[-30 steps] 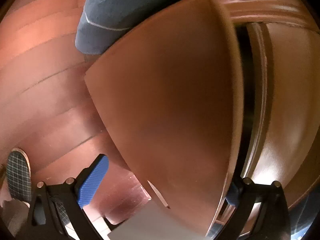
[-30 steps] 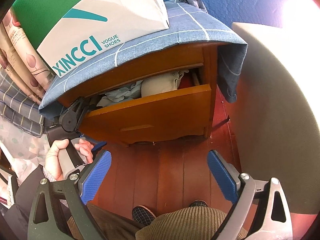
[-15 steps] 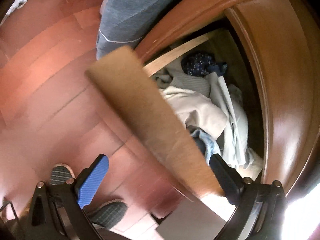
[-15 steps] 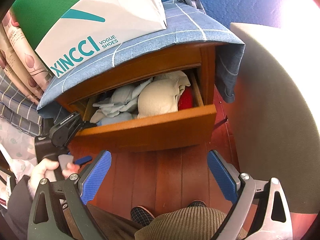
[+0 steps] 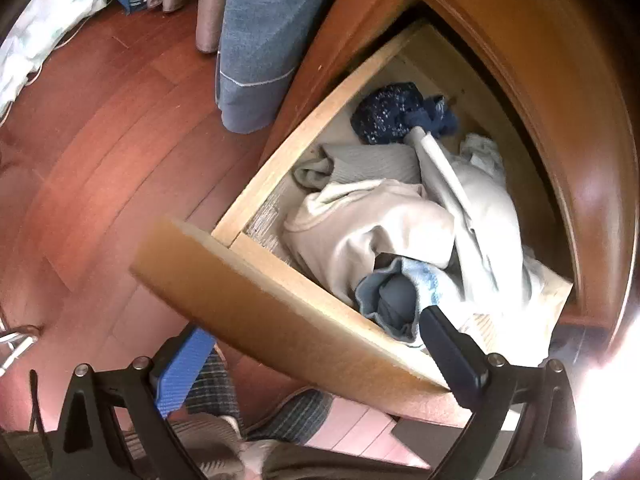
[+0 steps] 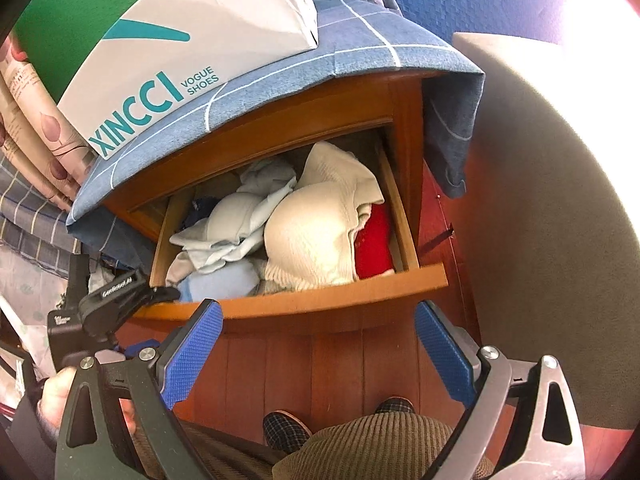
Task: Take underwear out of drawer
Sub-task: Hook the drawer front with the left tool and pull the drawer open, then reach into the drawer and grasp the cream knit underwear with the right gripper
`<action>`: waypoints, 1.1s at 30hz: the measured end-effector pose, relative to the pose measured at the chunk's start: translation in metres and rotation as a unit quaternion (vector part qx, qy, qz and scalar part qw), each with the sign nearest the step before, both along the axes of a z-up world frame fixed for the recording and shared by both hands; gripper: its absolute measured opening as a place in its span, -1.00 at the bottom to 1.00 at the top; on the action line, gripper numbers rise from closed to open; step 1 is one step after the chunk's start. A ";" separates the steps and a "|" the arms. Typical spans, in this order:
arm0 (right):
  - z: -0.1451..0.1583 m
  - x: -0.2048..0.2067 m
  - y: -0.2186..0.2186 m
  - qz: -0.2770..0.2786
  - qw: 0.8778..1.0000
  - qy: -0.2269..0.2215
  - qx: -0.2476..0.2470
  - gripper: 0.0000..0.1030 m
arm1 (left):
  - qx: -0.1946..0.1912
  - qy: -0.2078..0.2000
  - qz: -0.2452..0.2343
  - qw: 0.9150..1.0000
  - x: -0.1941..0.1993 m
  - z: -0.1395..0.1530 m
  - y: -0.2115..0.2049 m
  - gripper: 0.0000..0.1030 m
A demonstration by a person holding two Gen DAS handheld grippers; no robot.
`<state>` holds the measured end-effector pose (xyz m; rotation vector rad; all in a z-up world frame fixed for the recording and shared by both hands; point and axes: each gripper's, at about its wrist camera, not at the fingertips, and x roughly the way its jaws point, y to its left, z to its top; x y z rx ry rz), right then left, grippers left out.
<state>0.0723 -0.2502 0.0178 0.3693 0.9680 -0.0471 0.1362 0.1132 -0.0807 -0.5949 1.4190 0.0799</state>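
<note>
- Straddling the drawer front, the left gripper has its fingers spread wide: one blue pad hangs outside the wooden panel over the floor, the other dark finger reaches inside, beside a light-blue garment, though I cannot tell if it touches.
- Heaped in the open drawer is the underwear pile, pale and crumpled, filling it from side to side.
- Hovering in front of the cabinet, the right gripper also has its fingers wide and empty, well short of the clothes, with the drawer front between it and them.
- A cream knit piece bulges on the right side of the drawer, with a red item wedged against the side wall.
- A blue cloth drapes the cabinet top, carrying a white shoe bag that overhangs the opening.
- Only the left wrist view shows a dark navy speckled bundle at the back of the drawer and a grey folded piece beside it.
- Only the right wrist view shows the person's slippers on the wooden floor.
</note>
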 end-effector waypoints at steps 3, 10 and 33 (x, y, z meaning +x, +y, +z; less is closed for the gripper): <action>0.000 0.002 -0.002 -0.003 1.000 0.002 0.001 0.85 | 0.005 0.021 -0.018 1.000 -0.001 -0.001 -0.004 1.00; -0.005 0.007 -0.006 -0.005 1.000 0.016 0.010 0.85 | 0.038 0.035 -0.056 0.997 -0.003 -0.002 -0.030 1.00; -0.001 0.049 0.043 0.184 0.970 0.082 -0.133 0.85 | 0.152 -0.047 -0.069 0.985 -0.010 0.049 -0.042 0.98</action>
